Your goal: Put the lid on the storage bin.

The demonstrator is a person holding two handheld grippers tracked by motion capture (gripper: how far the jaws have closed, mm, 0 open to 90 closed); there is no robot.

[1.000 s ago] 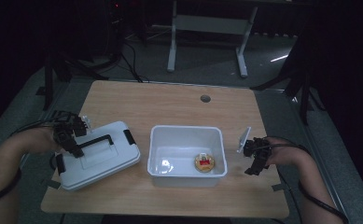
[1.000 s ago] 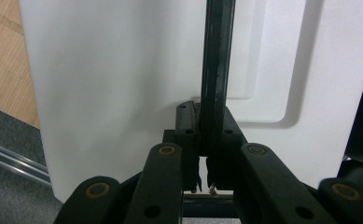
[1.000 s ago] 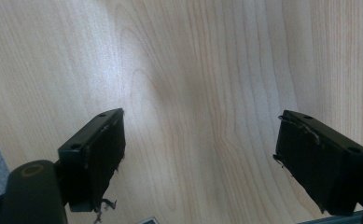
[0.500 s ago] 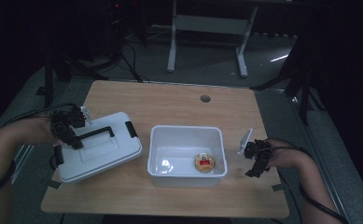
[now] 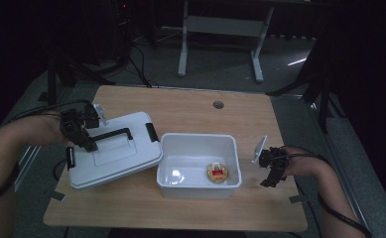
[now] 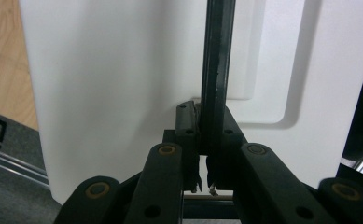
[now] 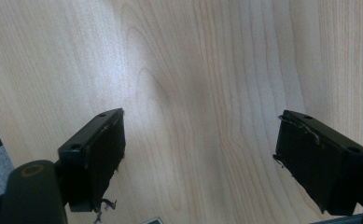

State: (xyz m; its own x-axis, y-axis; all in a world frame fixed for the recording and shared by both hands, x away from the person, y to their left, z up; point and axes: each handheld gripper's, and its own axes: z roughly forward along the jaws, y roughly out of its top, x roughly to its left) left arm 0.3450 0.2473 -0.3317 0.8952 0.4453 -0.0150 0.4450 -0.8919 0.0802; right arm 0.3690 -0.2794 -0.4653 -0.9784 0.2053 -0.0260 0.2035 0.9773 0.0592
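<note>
A white box lid (image 5: 116, 158) with a black handle (image 5: 113, 135) hangs tilted over the table's left side, its right edge close to the open white bin (image 5: 199, 140). My left gripper (image 5: 89, 144) is shut on that handle; in the left gripper view the handle bar (image 6: 215, 70) runs up between the closed jaws, with the lid (image 6: 114, 93) behind it. A small round orange item (image 5: 217, 173) and a small white piece (image 5: 176, 175) lie in the bin. My right gripper (image 5: 270, 181) hovers open over bare wood (image 7: 193, 70) right of the bin, with nothing between its jaws.
The wooden table (image 5: 190, 109) has a round cable hole (image 5: 218, 104) near its far edge. Dark floor, cables and a metal stand's legs (image 5: 220, 44) lie beyond the table. Tape marks sit at the near corners (image 5: 57, 196).
The left gripper has lifted the lid by its handle, up and away from the near edge, and the lid now reaches closer to the bin. The right gripper has stayed put.
</note>
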